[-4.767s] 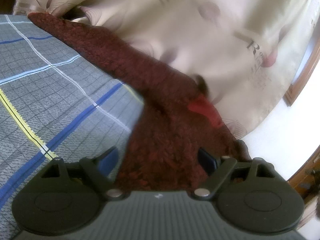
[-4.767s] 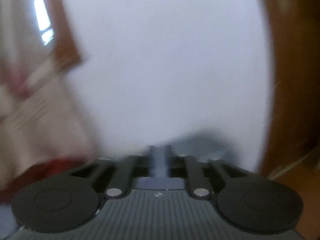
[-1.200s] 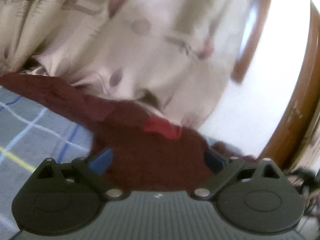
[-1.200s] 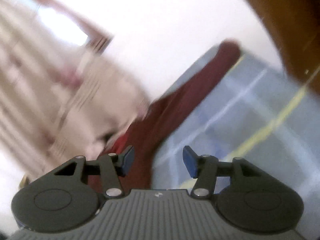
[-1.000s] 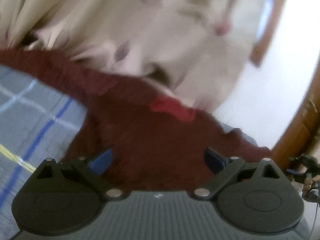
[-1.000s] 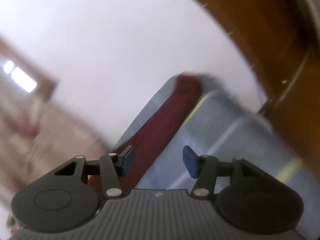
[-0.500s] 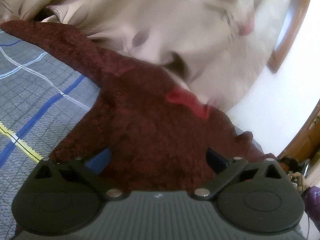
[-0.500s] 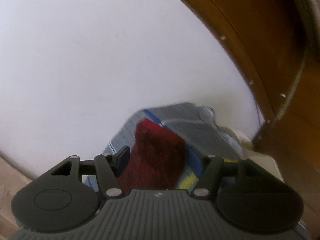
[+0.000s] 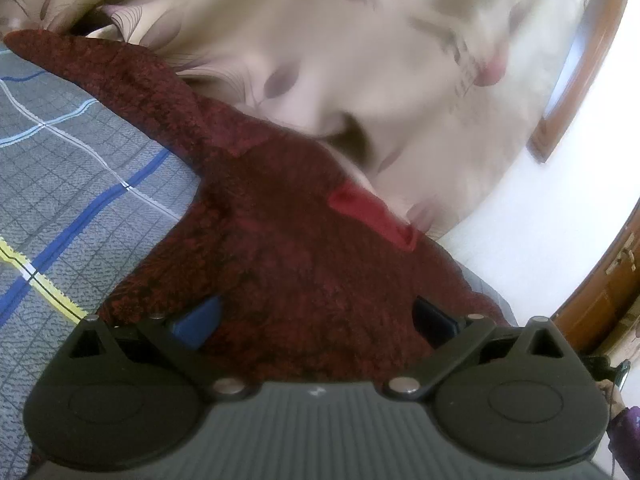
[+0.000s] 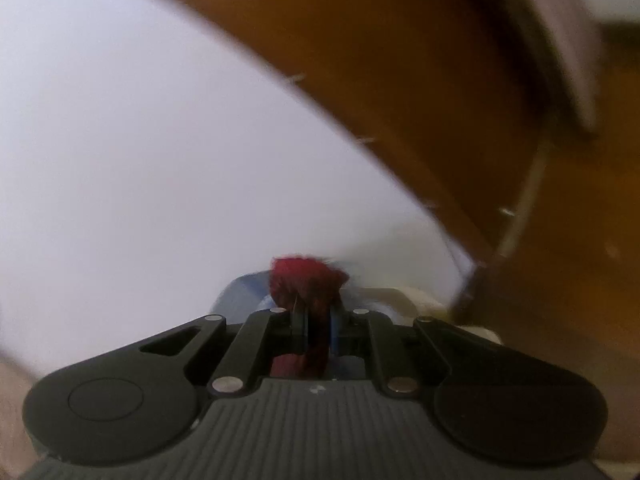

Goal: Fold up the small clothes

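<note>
Garment: dark red fuzzy knitted top (image 9: 288, 248) lying spread on a bed with a grey checked sheet (image 9: 80, 168); it fills the middle of the left wrist view; one sleeve (image 9: 120, 72) runs to the upper left of the frame; a bright red label (image 9: 372, 214) shows at the neck, right of centre
Backdrop: cream patterned curtain (image 9: 320, 40) across the top of the left wrist view; white wall (image 10: 140, 140) and brown wooden frame (image 10: 440, 80) in the right wrist view
Left gripper (image 9: 316, 320): jaws spread wide over the body of the top, blue pads apart on either side; nothing pinched between them
Right gripper (image 10: 318, 332): jaws have just been closing and now stand clamped on a bunched tip of the red fabric (image 10: 306, 280), low in the centre of its frame; judging by the narrow end, probably the other sleeve's cuff
Done so far: garment looks laid out flat, sleeves outstretched; no fold visible in either view
Step in hand: likely the first fold, bringing the pinched sleeve in across the body
Left to do: both sleeves still to go in; then the body to be doubled over
Risk: thick pile may drag on the sheet and pull the body askew when the sleeve moves
</note>
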A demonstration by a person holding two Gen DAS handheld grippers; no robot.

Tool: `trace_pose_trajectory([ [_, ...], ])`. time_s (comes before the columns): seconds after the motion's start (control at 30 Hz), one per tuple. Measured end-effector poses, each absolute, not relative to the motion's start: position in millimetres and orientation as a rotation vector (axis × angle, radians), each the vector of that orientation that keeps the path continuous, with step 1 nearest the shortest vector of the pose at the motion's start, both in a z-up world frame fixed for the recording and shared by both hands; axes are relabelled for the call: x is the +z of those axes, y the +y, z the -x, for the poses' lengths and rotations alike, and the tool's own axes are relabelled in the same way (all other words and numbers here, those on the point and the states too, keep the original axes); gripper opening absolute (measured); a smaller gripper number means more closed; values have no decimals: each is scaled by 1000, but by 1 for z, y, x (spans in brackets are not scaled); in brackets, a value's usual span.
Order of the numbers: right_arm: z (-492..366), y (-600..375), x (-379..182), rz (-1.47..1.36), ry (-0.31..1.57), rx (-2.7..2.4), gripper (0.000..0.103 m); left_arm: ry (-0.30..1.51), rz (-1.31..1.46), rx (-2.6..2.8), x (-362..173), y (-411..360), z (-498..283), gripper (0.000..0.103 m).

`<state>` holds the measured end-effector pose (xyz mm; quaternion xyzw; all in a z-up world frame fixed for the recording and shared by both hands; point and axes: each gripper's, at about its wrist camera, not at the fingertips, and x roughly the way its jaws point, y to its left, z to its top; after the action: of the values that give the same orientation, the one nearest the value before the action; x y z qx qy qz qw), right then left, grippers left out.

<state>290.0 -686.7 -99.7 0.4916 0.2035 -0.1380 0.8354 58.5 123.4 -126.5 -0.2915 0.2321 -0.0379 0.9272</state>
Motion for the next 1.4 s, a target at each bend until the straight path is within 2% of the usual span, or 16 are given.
trace_pose_trajectory([
  [0.17,-276,-678,-93,-1065,411,-250,15,466,611,-84,-127,125,-57,103],
  [0.4,-285,-619,-26,-975,296,-98,15,444,638,-99,-128,129,-55,103],
  [0.7,-329,-466,29,-893,326,200,15,394,694,-122,-131,136,-50,103],
  [1.0,-338,-305,17,-878,446,407,15,387,705,-136,-132,139,-49,103],
  [1.4,-348,-187,-15,-833,588,531,15,357,741,-160,-134,144,-46,103],
])
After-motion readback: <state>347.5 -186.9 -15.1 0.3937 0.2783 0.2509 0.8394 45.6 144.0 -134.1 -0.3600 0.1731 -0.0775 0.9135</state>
